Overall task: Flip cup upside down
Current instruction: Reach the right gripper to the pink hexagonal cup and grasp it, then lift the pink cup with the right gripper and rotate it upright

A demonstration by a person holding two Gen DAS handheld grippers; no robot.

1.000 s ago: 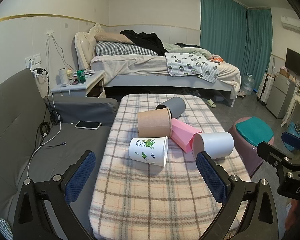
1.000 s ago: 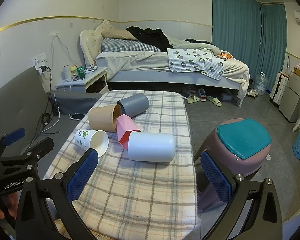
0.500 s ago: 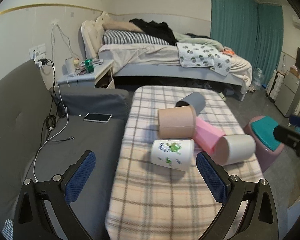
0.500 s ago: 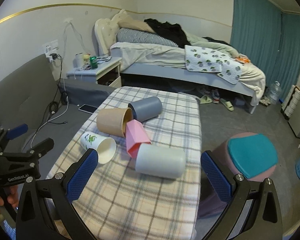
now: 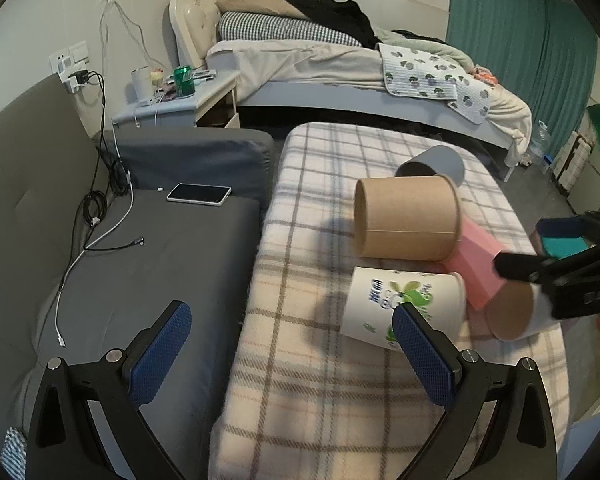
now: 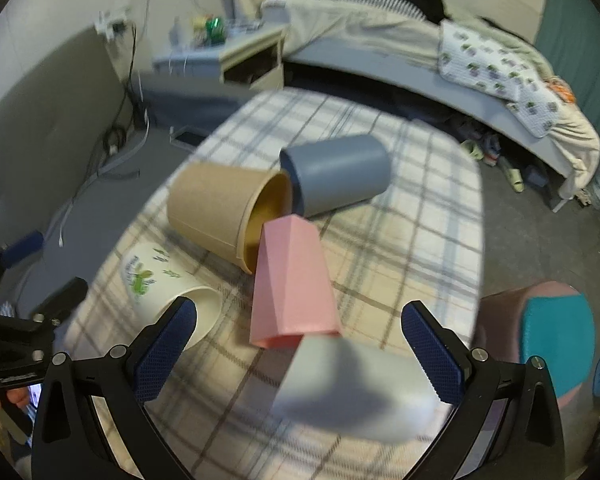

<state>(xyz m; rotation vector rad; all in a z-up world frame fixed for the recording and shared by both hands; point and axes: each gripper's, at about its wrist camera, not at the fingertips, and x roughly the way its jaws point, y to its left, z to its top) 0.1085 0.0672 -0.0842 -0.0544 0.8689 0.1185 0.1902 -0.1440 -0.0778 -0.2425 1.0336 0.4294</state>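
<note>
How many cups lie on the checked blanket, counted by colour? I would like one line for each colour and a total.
Brown paper cup: 1
Grey cup: 1
Pink cup: 1
Plain white cup: 1
White cup with green print: 1
Total: 5 cups, all lying on their sides on the checked blanket.

The blanket is soft, fuzzy woven cloth; the sofa beside it is matt grey fabric. The brown cup looks like matt kraft paper, the printed cup smooth white paper. The pink cup and grey cup look like smooth, matt plastic.
</note>
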